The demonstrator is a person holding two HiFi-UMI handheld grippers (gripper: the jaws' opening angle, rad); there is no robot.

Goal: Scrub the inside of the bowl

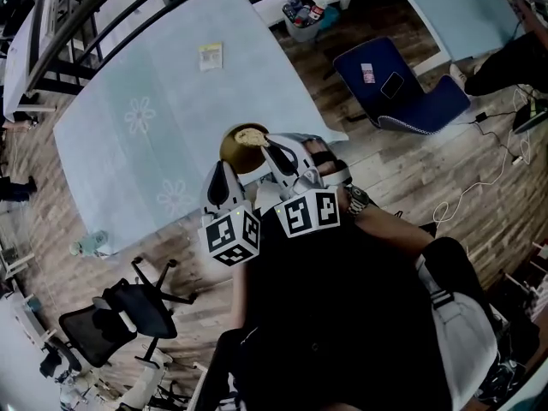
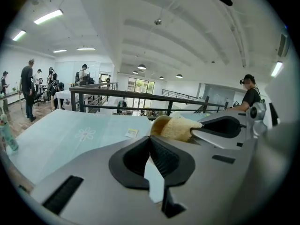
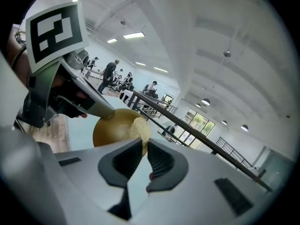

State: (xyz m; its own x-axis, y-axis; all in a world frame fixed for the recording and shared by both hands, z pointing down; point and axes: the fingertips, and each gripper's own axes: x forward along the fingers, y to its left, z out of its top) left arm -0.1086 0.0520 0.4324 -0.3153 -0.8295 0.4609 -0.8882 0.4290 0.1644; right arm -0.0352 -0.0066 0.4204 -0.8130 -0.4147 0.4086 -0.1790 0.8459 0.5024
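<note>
Left gripper (image 2: 151, 140) is pinching the bowl's (image 3: 110, 125) rim; right gripper (image 3: 144, 142) is pinching a sponge (image 3: 138, 126) inside it, so scrubbing looks underway.

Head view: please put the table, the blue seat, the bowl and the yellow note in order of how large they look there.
1. table
2. blue seat
3. bowl, only partly visible
4. yellow note
</note>
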